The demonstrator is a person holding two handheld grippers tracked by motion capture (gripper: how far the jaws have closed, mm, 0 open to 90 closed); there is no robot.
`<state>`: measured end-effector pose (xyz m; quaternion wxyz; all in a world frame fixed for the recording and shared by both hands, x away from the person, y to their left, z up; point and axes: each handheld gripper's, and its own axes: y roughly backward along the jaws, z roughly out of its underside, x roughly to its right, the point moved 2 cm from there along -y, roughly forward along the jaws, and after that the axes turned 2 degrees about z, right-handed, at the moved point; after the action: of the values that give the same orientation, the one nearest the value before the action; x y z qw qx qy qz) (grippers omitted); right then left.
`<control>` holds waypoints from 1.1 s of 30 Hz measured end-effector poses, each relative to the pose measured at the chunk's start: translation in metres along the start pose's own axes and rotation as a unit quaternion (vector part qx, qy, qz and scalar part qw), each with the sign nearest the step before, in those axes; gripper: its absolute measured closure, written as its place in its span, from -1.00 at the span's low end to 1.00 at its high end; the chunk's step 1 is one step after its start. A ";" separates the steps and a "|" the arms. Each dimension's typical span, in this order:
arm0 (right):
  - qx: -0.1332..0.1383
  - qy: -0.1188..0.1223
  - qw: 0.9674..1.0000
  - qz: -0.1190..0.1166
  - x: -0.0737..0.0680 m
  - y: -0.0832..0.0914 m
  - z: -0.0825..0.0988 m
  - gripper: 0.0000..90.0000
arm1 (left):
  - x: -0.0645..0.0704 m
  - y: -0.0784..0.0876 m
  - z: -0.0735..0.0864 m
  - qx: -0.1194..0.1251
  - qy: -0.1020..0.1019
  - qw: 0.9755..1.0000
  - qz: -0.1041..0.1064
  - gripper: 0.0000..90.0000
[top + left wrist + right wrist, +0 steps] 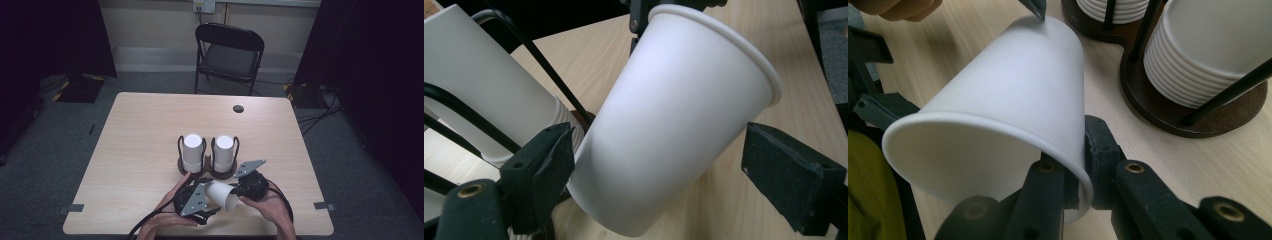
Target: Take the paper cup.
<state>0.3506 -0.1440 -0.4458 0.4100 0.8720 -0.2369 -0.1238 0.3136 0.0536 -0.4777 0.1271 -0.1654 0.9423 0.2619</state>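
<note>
A single white paper cup [222, 194] lies tilted above the table's front edge between my two grippers. My right gripper [240, 194] is shut on its rim, one jaw inside the mouth and one outside [1073, 160]. My left gripper [207, 194] stands open around the cup's [674, 125] lower body; its left pad [546, 165] sits close against the wall and the right pad [789, 175] is well apart from it. Just behind stand two stacks of white cups, the left stack [192, 150] and the right stack [223, 150], each in a black wire holder on a dark round base [1168, 112].
The light wooden table [140, 130] has a small round cable hole [238, 108] at the back. A black folding chair [227, 50] stands behind it. A wire of the holder [544, 60] runs close to the held cup. Both hands rest at the front edge.
</note>
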 end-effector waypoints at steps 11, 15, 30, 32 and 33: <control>0.021 -0.019 1.000 -0.002 0.004 0.000 0.000 0.94 | 0.001 -0.008 0.000 -0.003 -0.001 1.000 -0.014 -0.71; 0.028 -0.023 0.999 -0.006 0.005 0.000 -0.001 0.95 | 0.003 -0.012 -0.003 -0.008 -0.008 1.000 -0.016 -0.70; 0.052 -0.060 0.997 -0.012 0.001 -0.005 -0.007 0.99 | 0.009 -0.020 -0.017 -0.012 -0.001 0.999 -0.050 -0.67; 0.047 -0.065 0.997 -0.009 0.002 -0.004 -0.006 0.99 | 0.008 -0.021 -0.017 0.005 0.012 0.999 -0.046 -0.68; 0.049 -0.070 0.996 -0.011 0.002 -0.003 -0.006 0.99 | 0.009 -0.021 -0.017 0.007 0.013 0.999 -0.047 -0.68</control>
<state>0.3562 -0.1394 -0.4444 0.3480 0.8829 -0.2607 -0.1770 0.3112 0.0254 -0.4759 0.1284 -0.2123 0.9367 0.2471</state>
